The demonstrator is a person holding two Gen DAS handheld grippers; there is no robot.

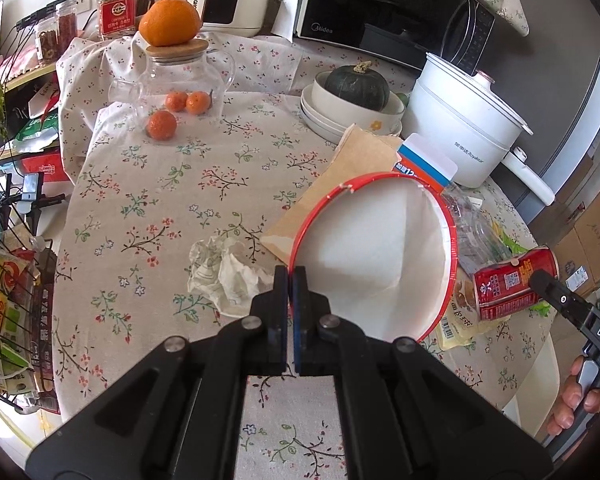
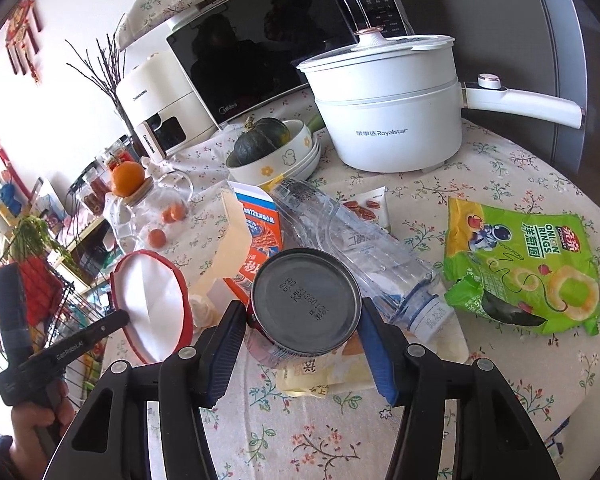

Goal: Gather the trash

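Both tongs are loaded: the left gripper (image 1: 291,276) pinches the red rim of the paper bowl (image 1: 374,256), while the right gripper (image 2: 302,320) clamps the red can (image 2: 306,300) bottom-first, long axis pointing away, just right of the bowl's tilted mouth.
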